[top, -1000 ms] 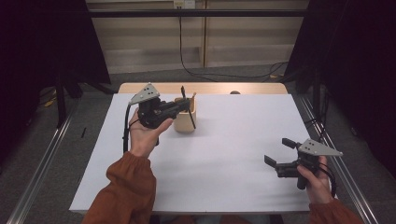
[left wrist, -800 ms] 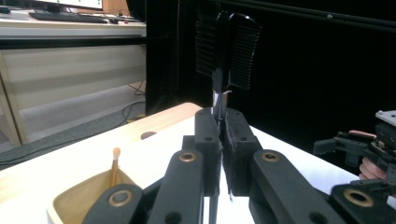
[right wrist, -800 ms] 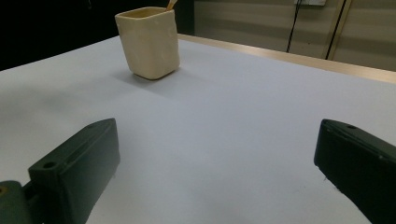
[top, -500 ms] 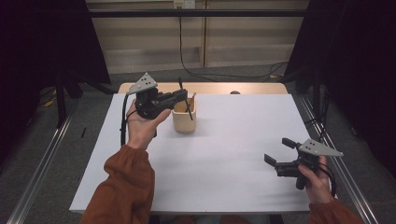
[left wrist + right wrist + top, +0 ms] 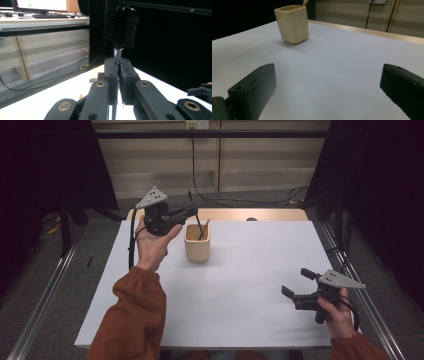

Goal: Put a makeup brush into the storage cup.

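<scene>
A white table [image 5: 235, 310] spans the frame's centre. Upper left of centre stands a cream cup [image 5: 197, 242] with a wooden stick leaning inside. Just above it, the left gripper [image 5: 192, 210] is clamped on a black comb [image 5: 122, 26]. At lower right, the right gripper [image 5: 296, 284] hovers, jaws wide apart and empty.
</scene>
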{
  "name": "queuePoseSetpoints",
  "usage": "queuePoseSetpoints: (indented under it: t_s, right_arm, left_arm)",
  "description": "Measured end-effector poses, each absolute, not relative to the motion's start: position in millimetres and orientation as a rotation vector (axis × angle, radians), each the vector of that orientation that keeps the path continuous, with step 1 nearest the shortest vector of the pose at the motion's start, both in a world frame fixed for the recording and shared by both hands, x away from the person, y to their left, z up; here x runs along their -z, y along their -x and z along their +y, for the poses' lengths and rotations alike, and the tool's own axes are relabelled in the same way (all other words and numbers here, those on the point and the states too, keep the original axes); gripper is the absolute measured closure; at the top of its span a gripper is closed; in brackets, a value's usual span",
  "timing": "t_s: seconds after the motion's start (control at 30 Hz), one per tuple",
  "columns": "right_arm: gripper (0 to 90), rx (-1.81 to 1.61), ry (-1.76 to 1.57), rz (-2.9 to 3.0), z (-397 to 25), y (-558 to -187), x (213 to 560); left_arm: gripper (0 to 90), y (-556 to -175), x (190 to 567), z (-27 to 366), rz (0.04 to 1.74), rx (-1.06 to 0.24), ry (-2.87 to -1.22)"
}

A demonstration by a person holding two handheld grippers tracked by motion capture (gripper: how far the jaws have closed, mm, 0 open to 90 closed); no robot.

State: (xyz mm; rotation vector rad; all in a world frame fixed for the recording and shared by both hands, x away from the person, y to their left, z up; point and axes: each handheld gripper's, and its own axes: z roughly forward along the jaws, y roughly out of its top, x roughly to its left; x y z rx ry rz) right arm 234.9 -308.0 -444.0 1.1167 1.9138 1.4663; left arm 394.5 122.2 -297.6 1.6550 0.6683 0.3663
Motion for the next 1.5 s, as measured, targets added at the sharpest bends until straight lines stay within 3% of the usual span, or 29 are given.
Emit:
queuePoseSetpoints:
  t_s: [0.5, 1.5]
  right_arm:
    - [0.0, -1.471, -1.114, 1.917, -306.5, -234.0, 444.3]
    - [0.0, -1.484, -1.108, 1.923, -306.3, -234.2, 444.8]
  left_arm:
    - [85.8, -424.8, 299.1, 118.6, 0.735, -0.415, -1.673]
    - [85.6, -436.9, 332.8, 116.5, 0.769, -0.399, -1.744]
